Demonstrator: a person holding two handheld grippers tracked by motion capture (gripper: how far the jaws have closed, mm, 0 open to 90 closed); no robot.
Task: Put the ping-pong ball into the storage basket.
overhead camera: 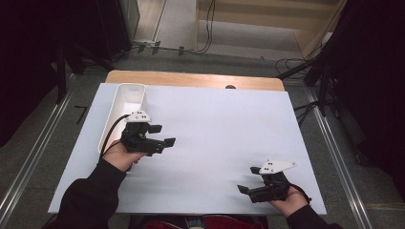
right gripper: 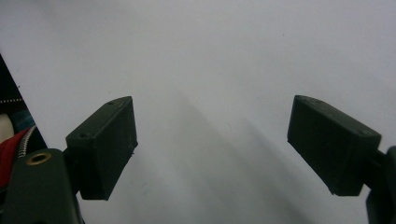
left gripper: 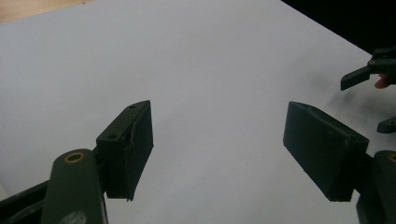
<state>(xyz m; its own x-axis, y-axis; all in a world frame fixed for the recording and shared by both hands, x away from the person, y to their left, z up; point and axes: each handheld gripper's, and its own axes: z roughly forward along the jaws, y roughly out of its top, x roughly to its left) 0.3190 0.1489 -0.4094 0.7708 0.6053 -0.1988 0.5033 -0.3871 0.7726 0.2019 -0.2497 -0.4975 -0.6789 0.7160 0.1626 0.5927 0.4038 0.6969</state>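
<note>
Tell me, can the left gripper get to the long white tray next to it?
Probably yes. The left gripper sits right beside the white tray, its fingers stand apart with nothing between them, and only bare white table lies around it. It points away from the tray, though, so the hand would have to turn.

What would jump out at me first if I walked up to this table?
Two black hand-held grippers over a white table top: the left gripper at the left beside a long white tray, the right gripper near the front right corner. Both have their jaws apart with nothing between them. The tray lies along the left edge.
</note>
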